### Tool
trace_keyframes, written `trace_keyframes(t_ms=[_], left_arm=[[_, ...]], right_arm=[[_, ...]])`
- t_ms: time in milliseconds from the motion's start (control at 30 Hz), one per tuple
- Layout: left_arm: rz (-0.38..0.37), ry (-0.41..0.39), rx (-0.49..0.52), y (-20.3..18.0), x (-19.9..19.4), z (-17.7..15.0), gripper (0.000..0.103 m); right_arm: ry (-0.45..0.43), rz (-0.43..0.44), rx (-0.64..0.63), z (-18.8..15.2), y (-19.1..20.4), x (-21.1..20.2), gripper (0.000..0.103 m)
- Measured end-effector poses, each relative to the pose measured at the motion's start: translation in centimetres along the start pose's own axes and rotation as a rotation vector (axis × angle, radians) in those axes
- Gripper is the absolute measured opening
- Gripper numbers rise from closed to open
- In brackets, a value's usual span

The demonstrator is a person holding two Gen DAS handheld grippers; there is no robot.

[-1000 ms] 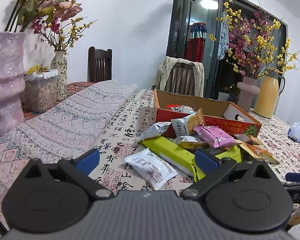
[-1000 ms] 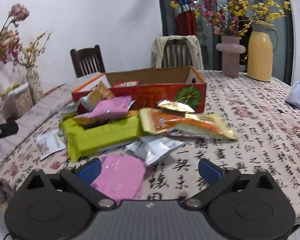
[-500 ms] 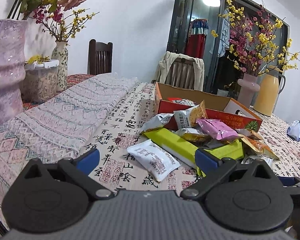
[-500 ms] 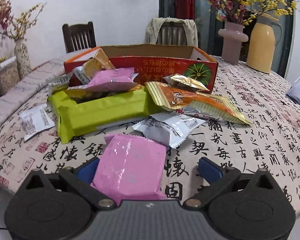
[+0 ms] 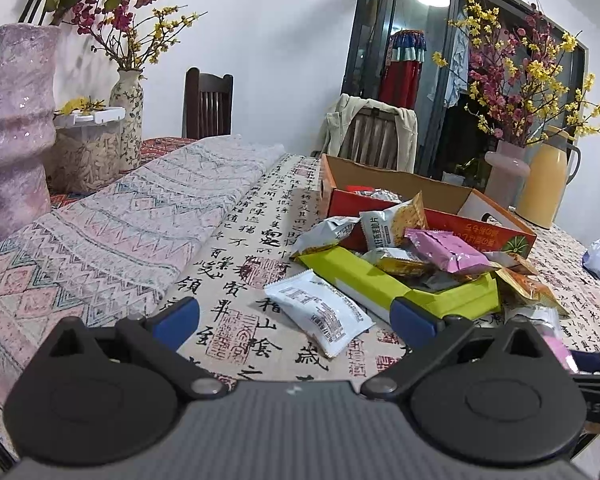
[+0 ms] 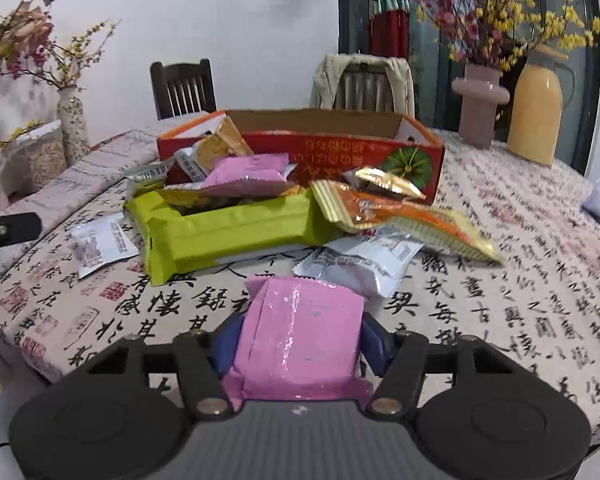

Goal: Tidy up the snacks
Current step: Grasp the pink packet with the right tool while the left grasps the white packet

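Our right gripper (image 6: 300,344) has just closed its jaws onto the shiny pink foil snack packet (image 6: 300,332) near the tabletop's front edge. It's slippery and puffy, so we might lose it on the lift. Left gripper (image 5: 296,316) hangs wide open, holding nothing.

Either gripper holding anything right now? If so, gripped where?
The right gripper has just closed on the pink snack packet, pads on its two side edges. The left gripper is open, holding nothing.

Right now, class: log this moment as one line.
right gripper: just closed, shut on pink packet | left gripper: open, empty | red box: awaiting snacks
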State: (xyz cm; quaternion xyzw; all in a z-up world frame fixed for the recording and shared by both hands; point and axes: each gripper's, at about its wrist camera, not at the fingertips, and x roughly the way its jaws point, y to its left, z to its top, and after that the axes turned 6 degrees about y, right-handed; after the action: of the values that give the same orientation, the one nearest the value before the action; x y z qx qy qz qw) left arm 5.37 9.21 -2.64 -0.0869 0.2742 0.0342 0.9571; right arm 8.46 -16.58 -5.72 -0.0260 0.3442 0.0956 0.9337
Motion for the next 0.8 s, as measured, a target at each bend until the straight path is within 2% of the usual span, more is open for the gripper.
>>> trace_keyframes(t_ms=[233, 433, 600, 800], left_arm=[[0.027, 0.028, 0.004, -0.6, 1.1, 1.1, 0.103], [0.073, 0.086, 0.003, -2.1, 3.3, 2.6, 0.103], [0.145, 0.172, -0.021, -3.8, 6.2, 3.5, 0.103], [0.255, 0.267, -0.100, -4.4, 9.6, 4.5, 0.101]], right_arm=[[-0.098, -0.008, 0.013, 0.5, -1.4, -2.5, 0.061], [-0.147, -0.042, 0.051, 1.3, -3.4, -2.8, 0.061], [-0.163, -0.060, 0.082, 1.5, -4.8, -2.5, 0.061], [-0.164, -0.060, 0.105, 1.4, -5.8, -2.2, 0.061]])
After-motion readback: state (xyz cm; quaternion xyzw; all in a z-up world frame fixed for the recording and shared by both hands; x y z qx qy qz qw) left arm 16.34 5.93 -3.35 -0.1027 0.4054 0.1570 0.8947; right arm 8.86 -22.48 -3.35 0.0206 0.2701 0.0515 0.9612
